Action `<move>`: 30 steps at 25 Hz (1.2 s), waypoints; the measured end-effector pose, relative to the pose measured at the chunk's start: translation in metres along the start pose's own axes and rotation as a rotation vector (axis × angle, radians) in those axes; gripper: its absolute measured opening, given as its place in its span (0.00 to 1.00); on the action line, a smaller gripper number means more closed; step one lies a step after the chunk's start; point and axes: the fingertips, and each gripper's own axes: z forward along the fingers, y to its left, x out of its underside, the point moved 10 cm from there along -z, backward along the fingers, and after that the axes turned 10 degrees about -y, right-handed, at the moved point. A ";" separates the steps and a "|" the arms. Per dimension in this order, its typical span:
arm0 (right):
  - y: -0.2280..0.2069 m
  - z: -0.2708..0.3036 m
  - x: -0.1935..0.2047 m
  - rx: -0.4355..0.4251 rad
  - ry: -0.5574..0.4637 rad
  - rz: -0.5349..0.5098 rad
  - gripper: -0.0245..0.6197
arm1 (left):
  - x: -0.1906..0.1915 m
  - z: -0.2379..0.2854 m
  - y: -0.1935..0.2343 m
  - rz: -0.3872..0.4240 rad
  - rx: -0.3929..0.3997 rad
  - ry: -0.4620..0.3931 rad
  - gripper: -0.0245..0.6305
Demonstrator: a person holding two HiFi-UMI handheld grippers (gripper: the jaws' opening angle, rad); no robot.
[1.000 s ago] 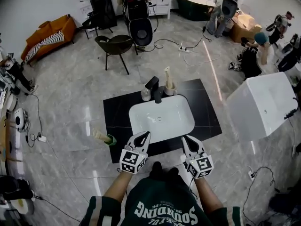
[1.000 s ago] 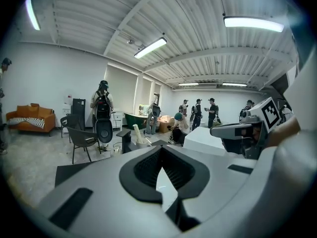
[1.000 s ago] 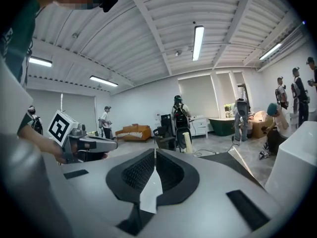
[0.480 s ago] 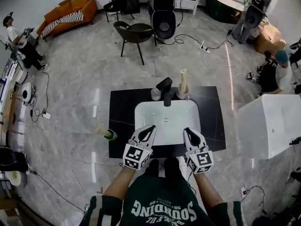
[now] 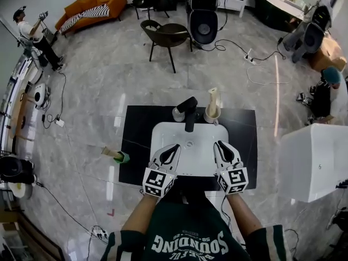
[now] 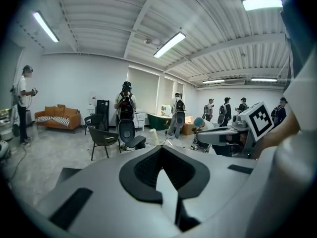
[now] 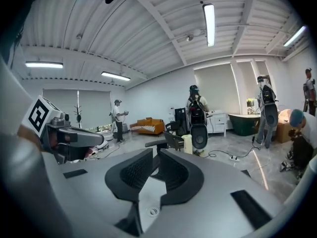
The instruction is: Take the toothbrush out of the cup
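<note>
A pale cup (image 5: 211, 113) stands on the black counter (image 5: 136, 125) just right of the black faucet (image 5: 190, 109), with a cream toothbrush (image 5: 213, 96) upright in it. In the right gripper view the cup (image 7: 187, 144) shows small and far ahead, beside the faucet (image 7: 157, 144). My left gripper (image 5: 174, 146) and right gripper (image 5: 217, 144) hover side by side over the near half of the white sink (image 5: 161, 132), well short of the cup. Both are shut with nothing in them. The left gripper (image 6: 161, 149) and right gripper (image 7: 157, 153) show tips together.
A small grey cup (image 5: 178, 113) sits left of the faucet. A green cup (image 5: 124, 157) with a cream thing in it lies tilted left of the counter. A chair (image 5: 167, 35), cables, a white tub (image 5: 314, 156) and people stand around on the marble floor.
Both grippers have moved forward from the counter's near edge to over the sink. The counter and cup now sit closer and more central in the head view.
</note>
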 end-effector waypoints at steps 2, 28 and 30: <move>-0.010 0.009 -0.001 -0.009 0.005 0.002 0.11 | 0.000 0.008 0.000 -0.004 -0.013 0.002 0.05; -0.089 0.147 0.034 0.020 0.170 -0.054 0.38 | 0.033 0.053 0.051 -0.054 -0.035 0.080 0.05; -0.095 0.160 0.039 0.022 0.194 -0.062 0.38 | 0.035 0.051 0.056 -0.057 -0.050 0.085 0.05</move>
